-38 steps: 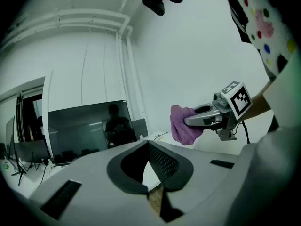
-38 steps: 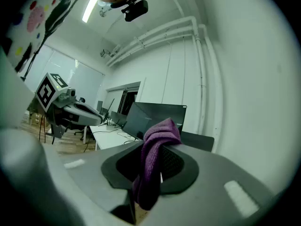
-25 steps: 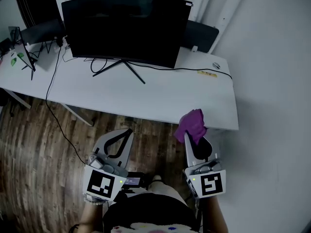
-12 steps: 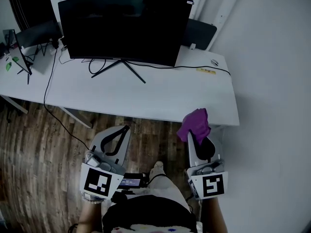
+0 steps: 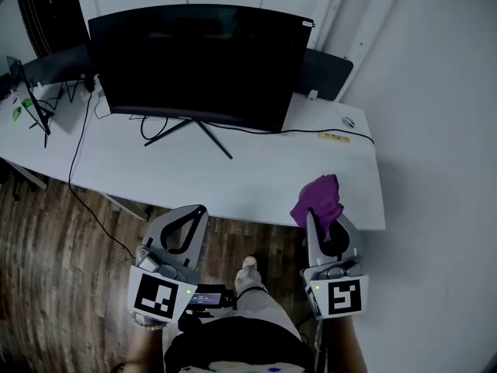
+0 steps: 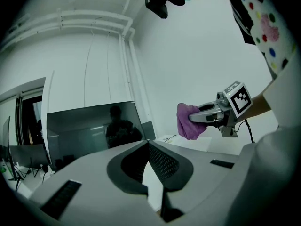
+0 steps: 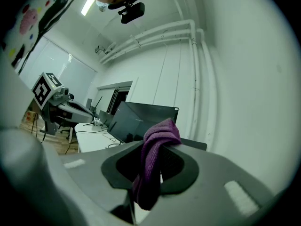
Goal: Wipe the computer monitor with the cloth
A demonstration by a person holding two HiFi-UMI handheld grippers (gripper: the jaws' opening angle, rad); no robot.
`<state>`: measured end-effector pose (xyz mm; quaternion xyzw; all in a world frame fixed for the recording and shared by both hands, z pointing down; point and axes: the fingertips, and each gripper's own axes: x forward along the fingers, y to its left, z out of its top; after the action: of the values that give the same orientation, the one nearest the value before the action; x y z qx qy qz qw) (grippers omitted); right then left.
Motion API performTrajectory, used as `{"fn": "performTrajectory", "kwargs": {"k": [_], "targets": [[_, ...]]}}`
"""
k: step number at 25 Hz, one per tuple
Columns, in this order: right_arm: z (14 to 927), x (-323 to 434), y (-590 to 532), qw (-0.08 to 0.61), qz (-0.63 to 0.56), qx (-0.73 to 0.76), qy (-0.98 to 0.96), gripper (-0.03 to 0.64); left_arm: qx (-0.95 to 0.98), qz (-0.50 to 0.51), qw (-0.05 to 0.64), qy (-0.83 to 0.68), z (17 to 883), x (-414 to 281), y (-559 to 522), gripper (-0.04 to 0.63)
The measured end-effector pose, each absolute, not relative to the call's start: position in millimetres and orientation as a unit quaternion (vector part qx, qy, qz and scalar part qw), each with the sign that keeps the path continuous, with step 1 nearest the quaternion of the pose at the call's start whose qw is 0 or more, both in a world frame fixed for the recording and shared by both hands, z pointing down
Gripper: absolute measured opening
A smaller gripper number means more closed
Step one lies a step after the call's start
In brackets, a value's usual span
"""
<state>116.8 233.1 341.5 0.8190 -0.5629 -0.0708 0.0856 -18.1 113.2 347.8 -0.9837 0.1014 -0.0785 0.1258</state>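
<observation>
Cloth: the purple cloth [image 5: 317, 199] is pinched in my right gripper [image 5: 326, 222], bunched above the jaw tips, and it hangs over the front edge of the desk [image 5: 256, 179], well short of the monitor.
Right gripper: in the right gripper view its jaws are clamped on the cloth [image 7: 157, 145], a fold bulging over the top and a tail hanging down between the pads. I see the marker cube [image 5: 338, 295] at its near end in the head view.
Left gripper: my left gripper [image 5: 200, 210] has its jaws pressed together at the tips with nothing between them, as the left gripper view [image 6: 147, 141] shows. It hangs over the wooden floor [image 5: 54, 247], just short of the desk's front edge.
Between the two: they sit side by side, well apart. From the left gripper view I see the right gripper [image 6: 214, 114] with the cloth [image 6: 188, 121] at its tip.
Monitor: the dark curved monitor [image 5: 198, 61] stands upright on a thin splayed stand [image 5: 190, 121] at the back of the desk, its screen off and facing me.
Desk: white, with a black cable [image 5: 78, 154] running off its left front edge to the floor, and a small yellow strip [image 5: 332, 137] near the right end.
Right side: a plain white wall [image 5: 435, 130].
</observation>
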Motion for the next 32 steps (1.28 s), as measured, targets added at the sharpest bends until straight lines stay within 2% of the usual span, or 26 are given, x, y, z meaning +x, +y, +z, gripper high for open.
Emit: {"fn": "performTrajectory", "kwargs": {"k": [17, 32], "targets": [[249.7, 299.6, 119.0, 0.114, -0.184, 0.793, -0.569, 0.077, -0.976, -0.07, 0.109, 0.177, 327.6, 102.2, 38.9, 0.006], [182.6, 373.9, 34.1, 0.116, -0.232, 0.795, -0.547, 0.077, -0.972, -0.072, 0.11, 0.195, 322.5, 134.0, 10.7, 0.006]]}}
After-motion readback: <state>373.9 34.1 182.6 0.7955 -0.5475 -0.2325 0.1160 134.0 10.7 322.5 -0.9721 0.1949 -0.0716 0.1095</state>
